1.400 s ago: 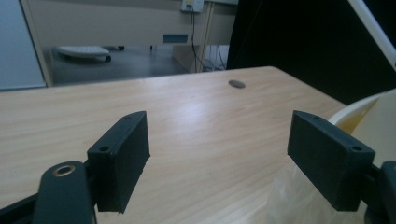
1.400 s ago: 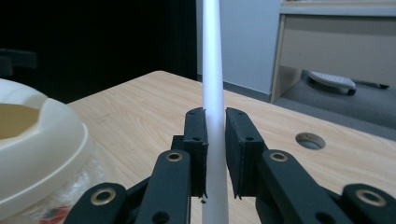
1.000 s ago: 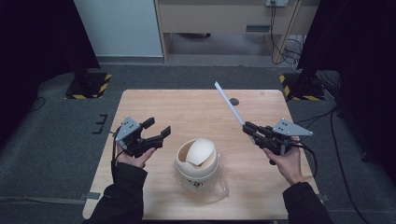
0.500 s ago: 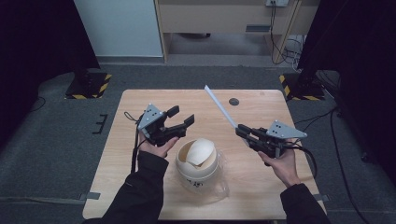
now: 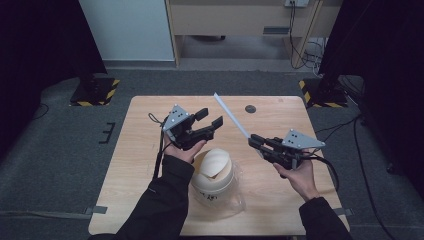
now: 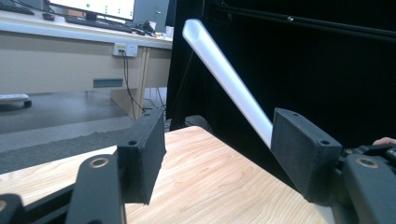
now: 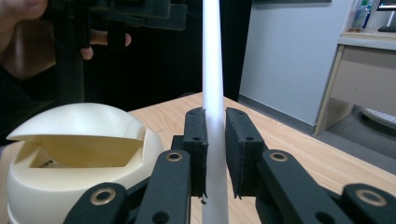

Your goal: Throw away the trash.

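- A long white strip point(image 5: 231, 118) is clamped at its near end between the jaws of the right gripper point(image 5: 256, 142), and slants up and away from them over the counter point(image 5: 280, 195). In the right gripper view the strip point(image 7: 212, 70) rises straight up between the two black jaws, which press against it on both sides.
- The right gripper sits to the right of the cream domed container point(image 5: 214, 171), held in the person's right hand point(image 5: 300, 175) above the counter.
- The left gripper point(image 5: 210, 120) is just beyond the domed container and slightly to its left, held in the left hand point(image 5: 184, 150). Its jaws are spread wide with nothing between them.
- In the left gripper view the strip point(image 6: 224, 74) crosses diagonally beyond the wide gap, its lower part passing behind one jaw; whether it touches that jaw cannot be told.
- The domed container point(image 7: 70, 149) has a slanted opening in its top and stands inside a clear plastic pitcher point(image 5: 235, 200), near the counter's front edge.
- A small dark round disc point(image 5: 250, 108) lies on the counter well beyond the domed container, near the far edge.
- Yellow-and-black striped stand bases point(image 5: 95, 92) rest on the grey floor past the counter's far corners.
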Available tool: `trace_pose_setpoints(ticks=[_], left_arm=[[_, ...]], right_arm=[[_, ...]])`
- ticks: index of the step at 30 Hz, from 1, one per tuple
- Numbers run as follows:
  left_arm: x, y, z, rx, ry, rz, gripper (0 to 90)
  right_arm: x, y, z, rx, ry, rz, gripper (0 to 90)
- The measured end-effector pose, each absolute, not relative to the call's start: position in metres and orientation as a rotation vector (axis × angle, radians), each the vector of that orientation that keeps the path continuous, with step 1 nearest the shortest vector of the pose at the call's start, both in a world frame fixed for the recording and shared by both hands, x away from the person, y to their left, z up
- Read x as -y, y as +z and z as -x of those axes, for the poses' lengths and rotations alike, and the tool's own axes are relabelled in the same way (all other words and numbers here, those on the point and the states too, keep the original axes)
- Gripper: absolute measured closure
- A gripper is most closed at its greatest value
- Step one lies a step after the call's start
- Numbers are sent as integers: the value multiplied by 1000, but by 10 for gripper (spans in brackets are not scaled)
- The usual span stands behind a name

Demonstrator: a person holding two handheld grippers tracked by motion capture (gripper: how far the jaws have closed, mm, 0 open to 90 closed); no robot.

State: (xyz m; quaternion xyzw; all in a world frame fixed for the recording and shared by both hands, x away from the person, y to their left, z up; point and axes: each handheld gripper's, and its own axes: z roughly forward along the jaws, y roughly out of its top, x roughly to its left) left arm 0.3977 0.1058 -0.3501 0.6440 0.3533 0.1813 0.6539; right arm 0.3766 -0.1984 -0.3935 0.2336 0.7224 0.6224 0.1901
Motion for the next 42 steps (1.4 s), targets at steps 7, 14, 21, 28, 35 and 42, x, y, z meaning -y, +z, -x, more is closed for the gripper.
trace_pose_setpoints(ticks=[7, 14, 21, 28, 35, 42], left_arm=[[-97, -351, -397, -799, 388, -1444, 410], [-93, -352, -399, -802, 364, -1446, 487], [-93, -352, -399, -816, 344, -1457, 620], [-92, -351, -397, -797, 284, -1428, 692], [-92, -350, -398, -771, 263, -1415, 800], [-106, -341, -393, -748, 308, -1388, 804]], right_arm=[[194, -393, -375, -2046, 1758, -635, 792], [188, -396, -375, -2071, 1773, -608, 792], [188, -397, -375, -2081, 1768, -606, 792], [186, -401, -375, -2094, 1755, -603, 791], [189, -402, -377, -2078, 1751, -638, 754], [207, -403, -383, -2023, 1735, -721, 714]])
